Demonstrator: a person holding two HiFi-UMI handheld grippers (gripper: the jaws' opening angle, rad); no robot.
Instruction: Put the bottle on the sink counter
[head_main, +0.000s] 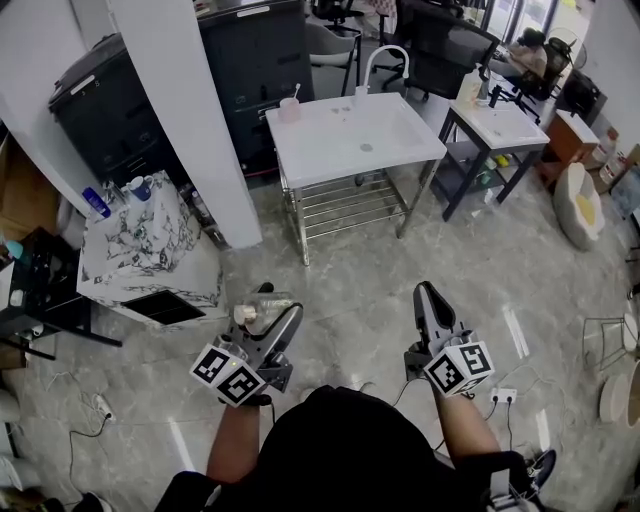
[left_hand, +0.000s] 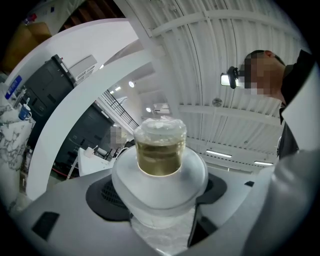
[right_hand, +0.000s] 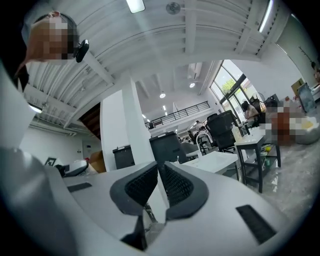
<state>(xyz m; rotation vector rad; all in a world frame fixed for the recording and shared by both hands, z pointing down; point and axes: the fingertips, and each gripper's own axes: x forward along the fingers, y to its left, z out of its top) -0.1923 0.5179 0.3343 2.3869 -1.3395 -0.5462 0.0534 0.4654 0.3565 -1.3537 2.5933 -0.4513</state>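
A clear plastic bottle (left_hand: 160, 150) with yellowish liquid and a clear cap sits between the jaws of my left gripper (head_main: 272, 322), which is shut on its wide body. In the head view the bottle (head_main: 262, 308) lies roughly level, low over the floor. My right gripper (head_main: 428, 298) is beside it on the right; its pads (right_hand: 175, 185) are pressed together with nothing between them. The white sink counter (head_main: 330, 150), with a curved faucet (head_main: 386, 58), stands well ahead of both grippers. It also shows small in the right gripper view as the sink counter (right_hand: 215, 161).
A white pillar (head_main: 190, 110) and a marble-patterned cabinet (head_main: 150, 250) stand ahead on the left. A pink cup (head_main: 290, 108) rests on the sink counter's back corner. A second sink table (head_main: 497, 128) is to the right. Dark cabinets (head_main: 255, 60) line the back. A power strip (head_main: 502, 396) lies on the floor.
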